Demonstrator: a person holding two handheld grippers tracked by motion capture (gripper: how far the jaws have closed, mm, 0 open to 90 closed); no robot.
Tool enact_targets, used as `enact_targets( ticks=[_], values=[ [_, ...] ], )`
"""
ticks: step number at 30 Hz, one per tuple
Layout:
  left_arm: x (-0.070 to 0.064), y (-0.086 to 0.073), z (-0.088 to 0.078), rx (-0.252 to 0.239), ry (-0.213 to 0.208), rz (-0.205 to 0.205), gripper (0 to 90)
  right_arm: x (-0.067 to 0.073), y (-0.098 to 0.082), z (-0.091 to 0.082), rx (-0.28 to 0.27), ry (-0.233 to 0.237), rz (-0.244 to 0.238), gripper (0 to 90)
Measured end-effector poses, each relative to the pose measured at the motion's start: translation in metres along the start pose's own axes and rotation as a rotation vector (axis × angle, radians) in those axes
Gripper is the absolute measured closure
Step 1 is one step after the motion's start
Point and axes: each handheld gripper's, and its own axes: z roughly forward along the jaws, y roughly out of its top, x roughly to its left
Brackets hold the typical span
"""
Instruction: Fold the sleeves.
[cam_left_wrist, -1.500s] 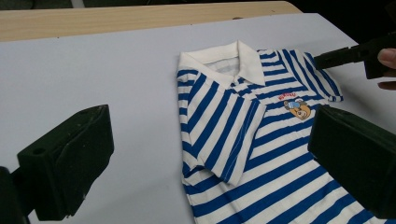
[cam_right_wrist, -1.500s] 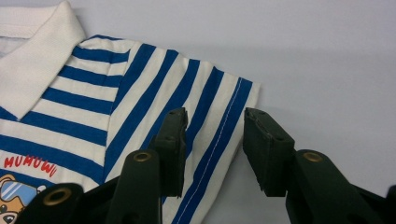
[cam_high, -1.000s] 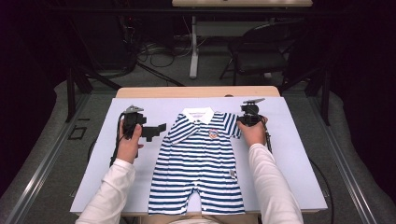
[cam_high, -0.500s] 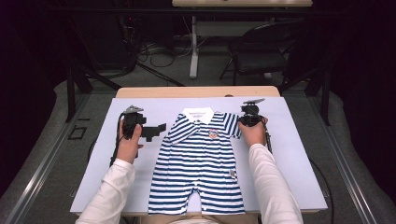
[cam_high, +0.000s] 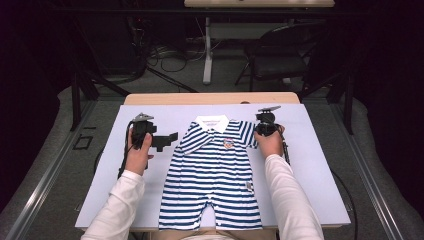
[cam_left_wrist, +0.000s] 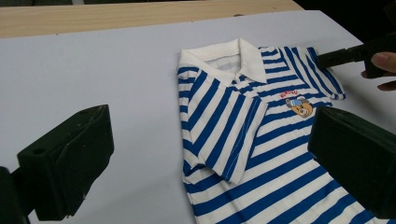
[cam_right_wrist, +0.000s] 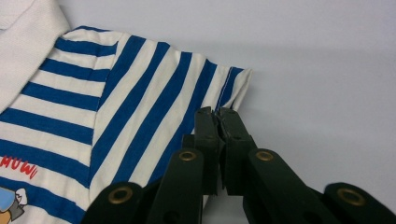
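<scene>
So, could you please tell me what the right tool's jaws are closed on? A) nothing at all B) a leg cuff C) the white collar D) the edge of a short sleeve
D: in the right gripper view the right tool has its jaws pinched together on the hem of the short sleeve of the striped romper, after just closing.

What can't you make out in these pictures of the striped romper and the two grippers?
- Romper: bottom hem cut off by the high view's lower edge.
- Sleeve: right gripper covers the cuff edge it pinches.
- Chest logo: lettering too small.
- Left gripper: body cut off, left gripper view.
</scene>
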Motion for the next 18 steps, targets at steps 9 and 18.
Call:
enact_targets(
  ticks=[9, 18],
  values=[
    [0.000, 0.000, 0.000, -0.004, 0.000, -0.003, 0.5, 0.003, 0.001, -0.006, -0.028, 0.010, -0.014, 90.0],
    [0.000, 0.000, 0.000, 0.000, 0.002, 0.000, 0.5, 0.007, 0.002, -0.014, -0.067, 0.028, -0.039, 90.0]
  ],
)
